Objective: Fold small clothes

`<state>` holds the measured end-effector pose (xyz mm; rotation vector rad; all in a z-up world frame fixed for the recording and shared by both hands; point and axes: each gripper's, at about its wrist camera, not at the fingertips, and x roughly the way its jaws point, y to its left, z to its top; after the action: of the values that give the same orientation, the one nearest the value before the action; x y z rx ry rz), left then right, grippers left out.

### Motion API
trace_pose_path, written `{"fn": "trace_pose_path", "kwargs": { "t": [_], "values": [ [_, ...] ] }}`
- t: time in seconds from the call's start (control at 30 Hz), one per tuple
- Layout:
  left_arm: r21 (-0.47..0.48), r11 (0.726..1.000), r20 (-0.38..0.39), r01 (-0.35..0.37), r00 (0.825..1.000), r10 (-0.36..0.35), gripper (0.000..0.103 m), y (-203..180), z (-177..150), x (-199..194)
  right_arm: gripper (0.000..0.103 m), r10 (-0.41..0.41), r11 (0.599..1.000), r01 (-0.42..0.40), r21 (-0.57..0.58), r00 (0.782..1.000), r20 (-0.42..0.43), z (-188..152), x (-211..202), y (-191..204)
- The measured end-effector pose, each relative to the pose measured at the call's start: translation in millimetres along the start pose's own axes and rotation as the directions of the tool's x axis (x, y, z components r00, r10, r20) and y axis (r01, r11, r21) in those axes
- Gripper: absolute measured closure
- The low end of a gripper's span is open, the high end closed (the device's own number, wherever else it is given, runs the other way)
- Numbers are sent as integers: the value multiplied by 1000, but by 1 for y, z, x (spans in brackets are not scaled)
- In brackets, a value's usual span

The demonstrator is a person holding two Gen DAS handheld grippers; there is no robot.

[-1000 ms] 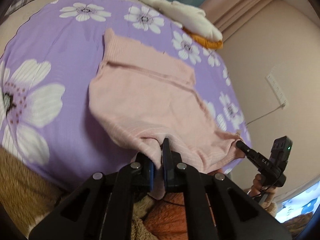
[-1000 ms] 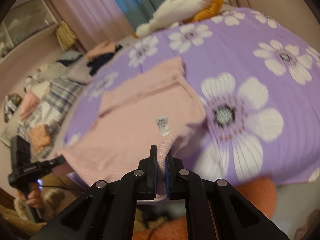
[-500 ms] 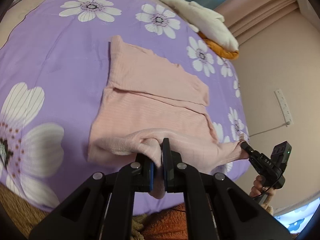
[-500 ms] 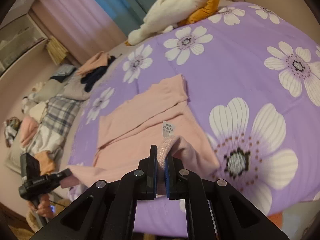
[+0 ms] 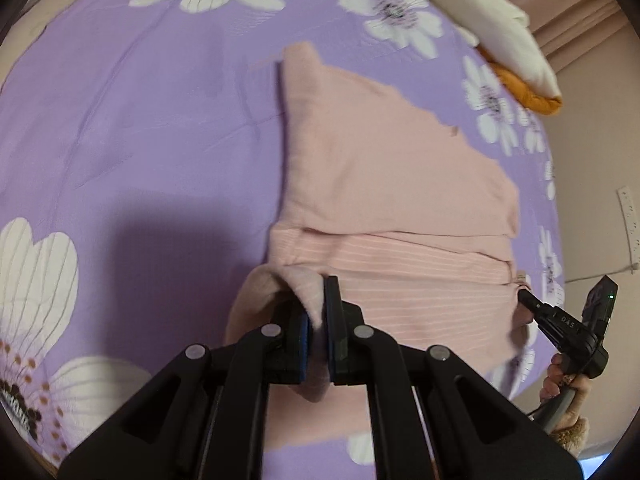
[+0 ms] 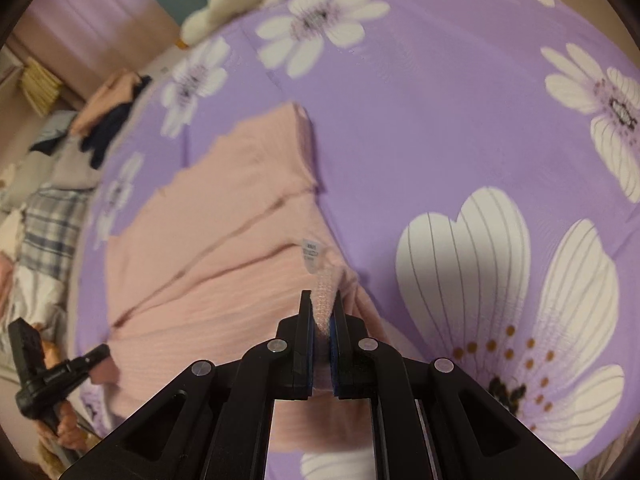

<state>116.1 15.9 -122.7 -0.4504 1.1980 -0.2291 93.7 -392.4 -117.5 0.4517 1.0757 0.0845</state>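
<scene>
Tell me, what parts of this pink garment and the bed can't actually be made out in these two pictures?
- Pink garment: its near hem, in both wrist views, is hidden behind the left gripper and the right gripper, each shut on a pinch of it.
- Care label: right wrist view, print too small and blurred to read.
- Clothes pile: right wrist view, blurred and cut by the left edge.
- Purple bedspread: its far end is cut off by the top edge in both views.

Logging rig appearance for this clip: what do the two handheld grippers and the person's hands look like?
Both the left gripper and right gripper are matte black, with silver rivets and blue pads. From the side the right one shows white lettering and a green light. A fuzzy tan cuff covers that wrist.
</scene>
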Motion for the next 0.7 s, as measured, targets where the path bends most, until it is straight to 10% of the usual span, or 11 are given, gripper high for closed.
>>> {"fn": "trace_pose_path", "kwargs": {
  "t": [0.37,0.47,0.7],
  "values": [
    [-72,994,-25,82,996,-84,90,16,1,-1,94,-7,999,7,-34,1000,14,-9,-7,-4],
    [-87,986,-7,145,989,-146,61,14,-6,-20,70,8,998,-6,-68,999,32,-9,-20,-1],
    [-55,987,-32,154,987,-156,58,3,-30,-31,59,29,990,-26,-139,999,18,-28,-39,5]
  ]
}}
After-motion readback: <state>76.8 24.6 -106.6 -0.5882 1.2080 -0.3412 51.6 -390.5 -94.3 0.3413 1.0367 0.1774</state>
